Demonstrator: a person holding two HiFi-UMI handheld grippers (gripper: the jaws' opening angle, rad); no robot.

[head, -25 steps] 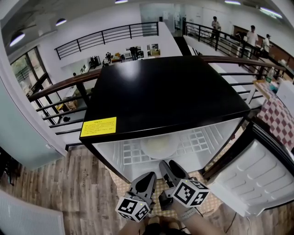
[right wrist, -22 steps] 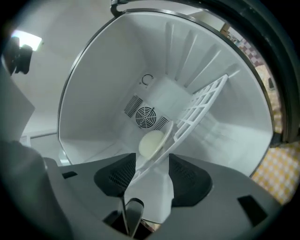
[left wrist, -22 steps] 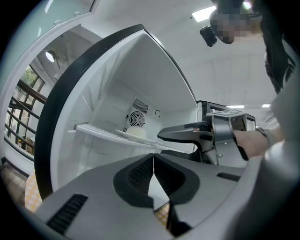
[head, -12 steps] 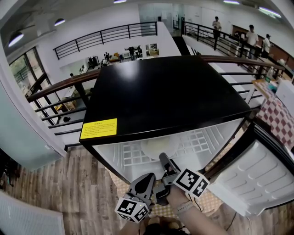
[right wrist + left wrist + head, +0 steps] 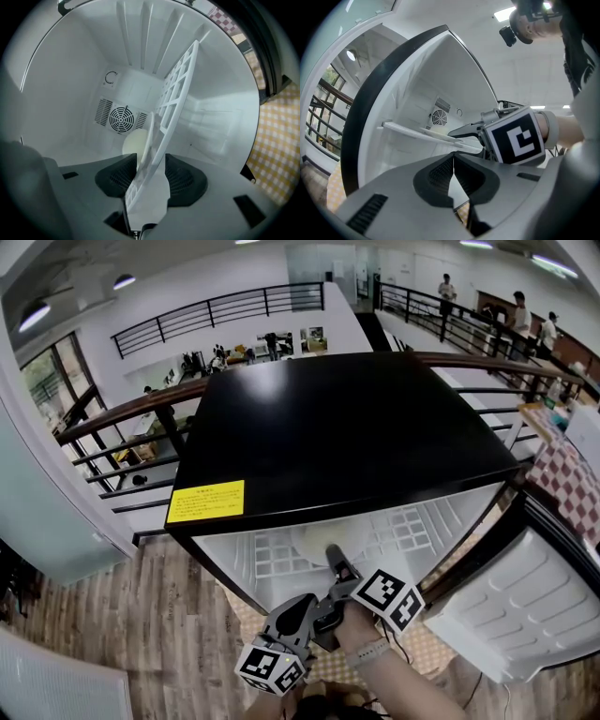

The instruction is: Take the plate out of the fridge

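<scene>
Plate (image 5: 132, 142) rests on the white fridge shelf (image 5: 180, 79); I have my right gripper (image 5: 151, 165) reaching in, fingers spread wide astride plate edge and shelf, not pressing; my left gripper (image 5: 453, 164) waits outside the fridge (image 5: 347, 427), fingers closed, empty.

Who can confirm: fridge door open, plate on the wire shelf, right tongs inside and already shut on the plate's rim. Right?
Not shut. The right gripper view shows the right tongs open, with the edges of the plate and the wire shelf between the pads and neither pad pressing on them. The rest holds: fridge door open, plate on the shelf, right tongs inside.
</scene>
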